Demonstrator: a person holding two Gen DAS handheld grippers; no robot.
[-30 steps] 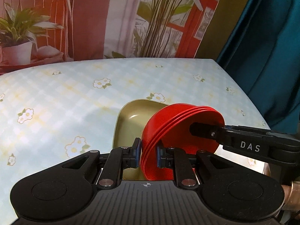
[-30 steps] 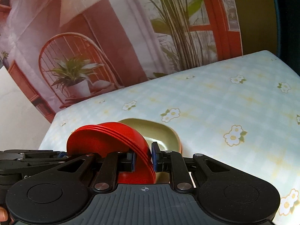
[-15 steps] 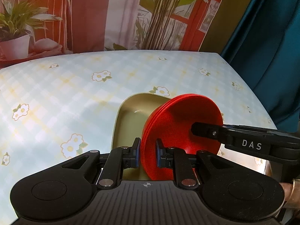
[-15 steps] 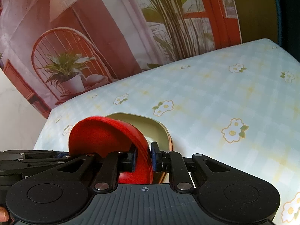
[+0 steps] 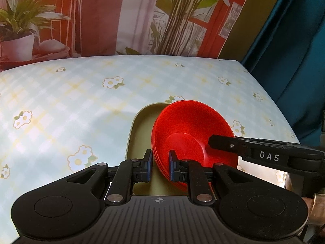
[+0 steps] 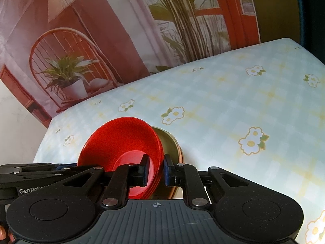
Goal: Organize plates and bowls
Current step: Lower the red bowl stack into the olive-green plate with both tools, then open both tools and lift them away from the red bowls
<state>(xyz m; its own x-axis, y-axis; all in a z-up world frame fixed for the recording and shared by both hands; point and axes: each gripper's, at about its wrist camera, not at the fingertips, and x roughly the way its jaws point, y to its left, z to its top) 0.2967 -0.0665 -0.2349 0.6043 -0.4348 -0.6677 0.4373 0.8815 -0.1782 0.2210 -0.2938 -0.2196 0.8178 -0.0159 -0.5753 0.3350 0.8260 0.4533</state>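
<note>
A stack of red bowls (image 5: pixel 191 134) is held between both grippers, open side up and tilted, over an olive-green plate (image 5: pixel 142 134) on the table. My left gripper (image 5: pixel 160 167) is shut on the stack's near rim. My right gripper (image 6: pixel 155 169) is shut on the opposite rim of the red bowls (image 6: pixel 121 142). The green plate (image 6: pixel 168 142) shows behind the bowls in the right wrist view, with a brown rim below it. The right gripper's finger (image 5: pixel 243 148) crosses the left wrist view from the right.
The table (image 5: pixel 81 101) wears a pale blue checked cloth with white flowers. A printed backdrop (image 6: pixel 101 40) hangs behind its far edge. A dark teal curtain (image 5: pixel 294 50) hangs beyond the right edge. The table's left edge (image 6: pixel 43 140) shows in the right wrist view.
The red bowl stack has been turned over: a second ago its underside faced up, now its hollow faces up. Both grippers kept their grip.
</note>
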